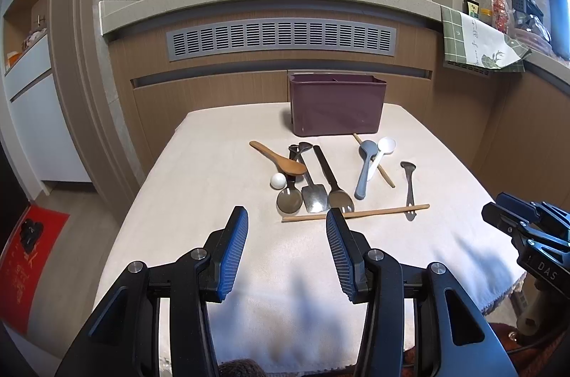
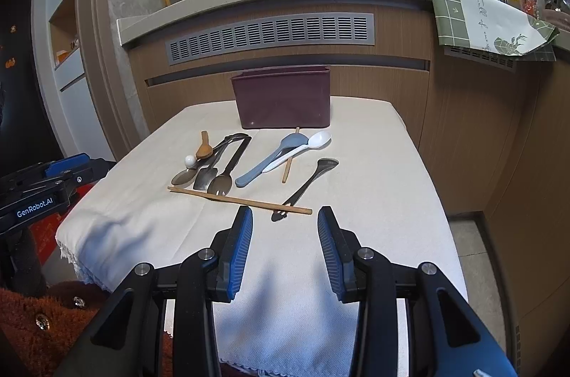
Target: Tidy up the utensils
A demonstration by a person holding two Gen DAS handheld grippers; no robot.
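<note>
Left tool: hovering over the near part of the worktop, fingers spread wide, gripping nothing.
Right tool: also hovering low over the near edge, fingers spread wide and empty; the tip of the nearest chopstick is lying just ahead of it.
Utensil location: all pieces are lying loose on the cloth-covered worktop, grouped between the tools and the maroon holder, which is standing upright at the far edge.
Near chopstick: long axis running left to right across the view, resting over the slotted spoon and the small metal spoon. Judged light, stiff and thin; it is likely to roll, so pinching at mid-length across the shaft looks best.
Metal group: the slotted spoon, a flat spatula and a round ladle are lying side by side, heads toward the tools, handles pointing to the holder. Judged rigid and slippery; taking hold on the handle is advised.
Wooden spoon: lying diagonally, bowl overlapping the metal handles.
Grey spoon and white spoon: crossing each other over a second chopstick, bowls toward the holder. Judged light plastic.
White ball: sitting just left of the ladle; likely to roll.
</note>
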